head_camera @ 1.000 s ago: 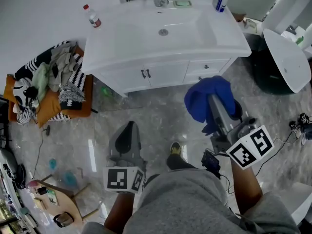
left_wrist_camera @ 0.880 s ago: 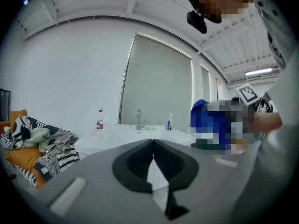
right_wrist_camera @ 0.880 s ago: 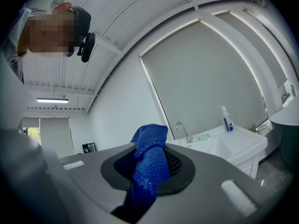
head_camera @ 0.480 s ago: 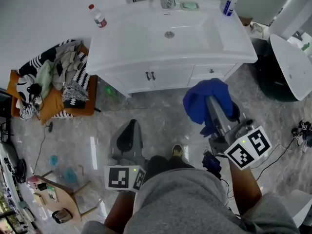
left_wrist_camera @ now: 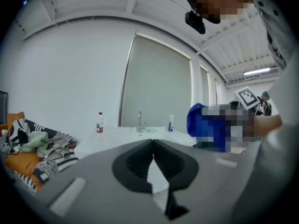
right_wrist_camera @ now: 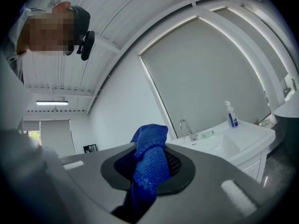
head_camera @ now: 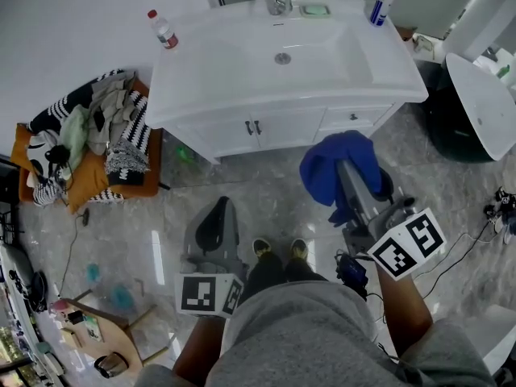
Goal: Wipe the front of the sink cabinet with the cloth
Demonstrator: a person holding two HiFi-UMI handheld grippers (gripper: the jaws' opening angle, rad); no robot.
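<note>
Right gripper (head_camera: 345, 166) is pinching the cloth (head_camera: 326, 172); the blue wad hangs off the jaw tips, in the air, short of the cabinet (head_camera: 282, 127). No contact yet. Left gripper (head_camera: 214, 230) has its jaws pressed together with nothing between them, and sits lower and further back. The cabinet front lies ahead of the cloth and a bit left, long axis running left-right under the sink (head_camera: 322, 55). Right is nearer. My read: push forward to touch, then sweep sideways.
</note>
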